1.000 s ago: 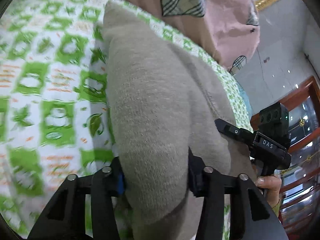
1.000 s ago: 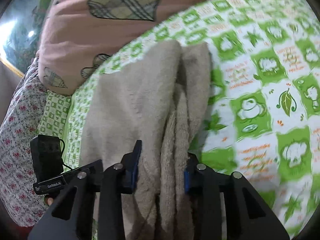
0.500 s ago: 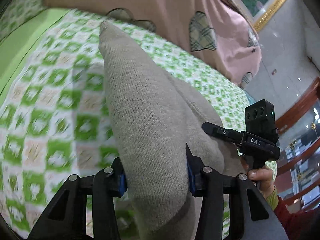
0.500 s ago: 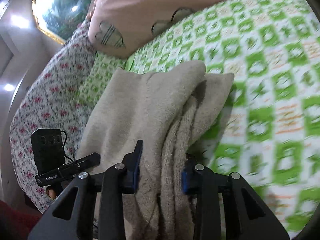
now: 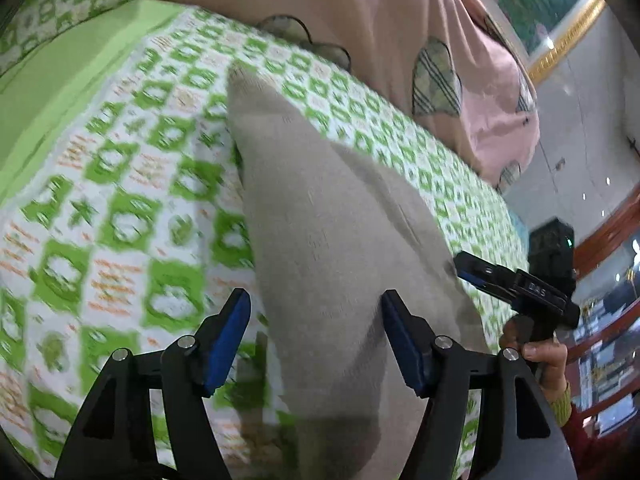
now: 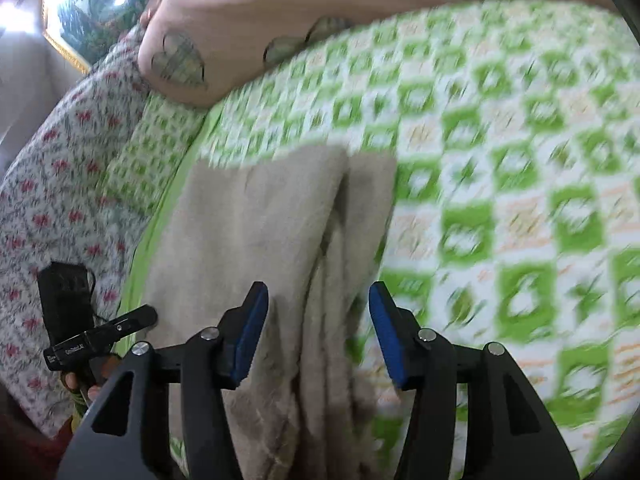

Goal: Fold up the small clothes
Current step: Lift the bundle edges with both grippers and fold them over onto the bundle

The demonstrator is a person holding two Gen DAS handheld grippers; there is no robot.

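Note:
A beige knitted garment (image 5: 320,240) lies folded on the green-and-white patterned bedsheet (image 5: 120,200). My left gripper (image 5: 316,320) is open, its blue pads either side of the garment's near end. In the right wrist view the same garment (image 6: 260,232) lies in stacked layers on the sheet (image 6: 500,160). My right gripper (image 6: 318,312) is open, its pads apart around the garment's near edge. The right gripper also shows in the left wrist view (image 5: 516,284), and the left gripper in the right wrist view (image 6: 100,336).
A pink quilt with plaid heart patches (image 5: 400,40) lies at the far side of the bed. A floral blanket (image 6: 48,200) lies left in the right wrist view. A framed picture (image 6: 80,20) hangs on the wall. Wooden furniture (image 5: 600,240) stands beyond the bed.
Both grippers have opened and let go of the garment, which now rests on the sheet. Both views have shifted slightly back from the cloth.

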